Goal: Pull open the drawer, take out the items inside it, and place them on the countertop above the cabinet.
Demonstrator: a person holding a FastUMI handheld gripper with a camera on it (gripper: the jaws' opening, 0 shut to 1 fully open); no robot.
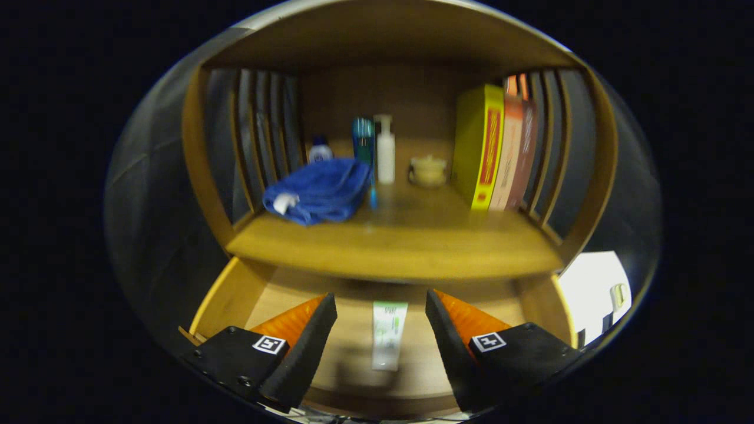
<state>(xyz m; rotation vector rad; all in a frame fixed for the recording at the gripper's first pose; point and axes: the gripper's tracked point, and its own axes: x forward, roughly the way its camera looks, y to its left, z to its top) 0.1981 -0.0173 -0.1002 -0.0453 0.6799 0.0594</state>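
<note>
Open wooden drawer [235, 294] below wooden countertop shelf [400, 247]; black-and-orange two-finger gripper [381, 312] poised over it, released.

Gripper fingers spread wide, gripping nothing; white-and-green squeeze tube [389, 334] lies flat on the drawer floor between them, lengthwise, touching neither finger. Drawer pulled out, pale interior exposed. On the countertop beyond the fingers: folded blue cloth towel [318, 191] towards the left; small blue-capped bottle [320, 150] behind it; teal upright box [363, 141] just beside a white pump bottle [385, 150]; small cream lidded jar [428, 171] near centre; yellow upright box [478, 147] with two reddish boxes [518, 153] standing against it on the right. Slatted wooden sides flank the shelf.
</note>
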